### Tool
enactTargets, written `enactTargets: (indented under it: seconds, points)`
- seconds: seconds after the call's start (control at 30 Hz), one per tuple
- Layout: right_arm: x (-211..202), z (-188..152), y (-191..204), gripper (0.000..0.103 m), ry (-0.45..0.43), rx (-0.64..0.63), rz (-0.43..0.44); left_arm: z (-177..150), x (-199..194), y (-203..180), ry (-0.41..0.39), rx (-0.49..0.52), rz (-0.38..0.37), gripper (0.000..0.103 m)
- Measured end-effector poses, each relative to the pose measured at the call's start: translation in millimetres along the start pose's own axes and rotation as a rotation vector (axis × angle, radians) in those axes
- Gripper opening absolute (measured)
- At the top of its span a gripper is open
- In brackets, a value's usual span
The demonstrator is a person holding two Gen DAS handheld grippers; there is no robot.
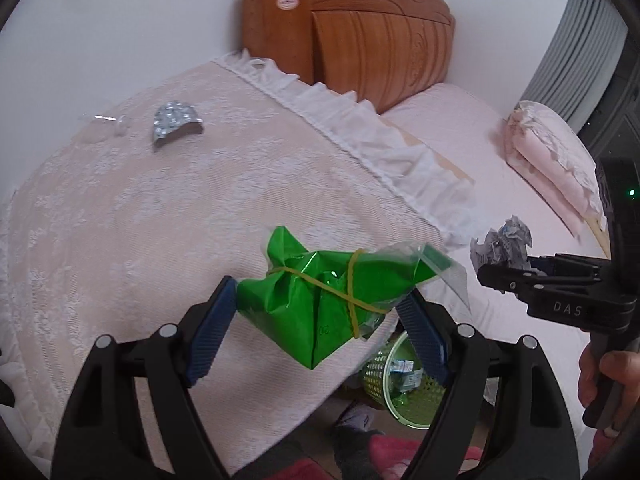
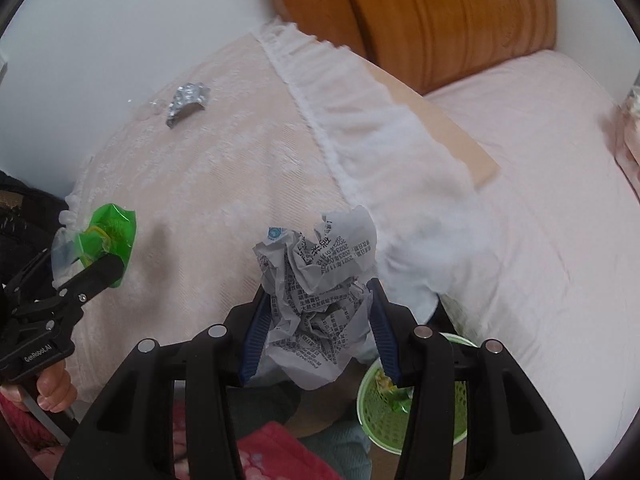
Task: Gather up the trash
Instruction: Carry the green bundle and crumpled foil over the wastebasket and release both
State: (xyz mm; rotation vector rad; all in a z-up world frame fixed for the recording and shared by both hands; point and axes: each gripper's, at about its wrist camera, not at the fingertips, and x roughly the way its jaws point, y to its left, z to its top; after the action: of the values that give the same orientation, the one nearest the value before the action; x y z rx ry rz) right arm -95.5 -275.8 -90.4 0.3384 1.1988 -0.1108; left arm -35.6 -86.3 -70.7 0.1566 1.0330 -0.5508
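I've got the green plastic bag bound with a yellow rubber band clamped in my left hand-held gripper and the crumpled printed paper wad pinched in my right hand-held gripper, both up off the lace-covered table. The green mesh wastebasket below already has scraps in it, by the look of it. Crumpled silver foil blister pack and a clear plastic bit left at the far end.

The middle of the lace-covered table lies bare, giving wide passing room. At upper left of the left wrist view a crumpled foil blister pack and a clear scrap sit near the wall, well apart from the open centre. The frilled cloth edge runs diagonally toward the bed. At the bottom, the green basket stands on the floor between table and bed; its mouth is partly hidden behind the left gripper with its green wrapper and, in the right wrist view, the right gripper with its crumpled paper.
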Motion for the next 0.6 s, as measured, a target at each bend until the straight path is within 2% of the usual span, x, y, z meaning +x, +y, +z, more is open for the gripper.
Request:
enactTargets:
  seconds: [0.13,0.27,0.6]
  points:
    - [-8,-35,-46,0.048,0.013,0.089,-0.042,-5,3,-49,0.004,0.097,-0.029,0.077]
    - [-17,-55,-73,0.048,-0.005,0.13,-0.078,-8,6,-85,0.008,0.176,-0.048,0.077]
    - [-28,-87,-111,0.049,-0.021,0.202,-0.102,-17,14,-141,0.035,0.284,-0.1,0.077]
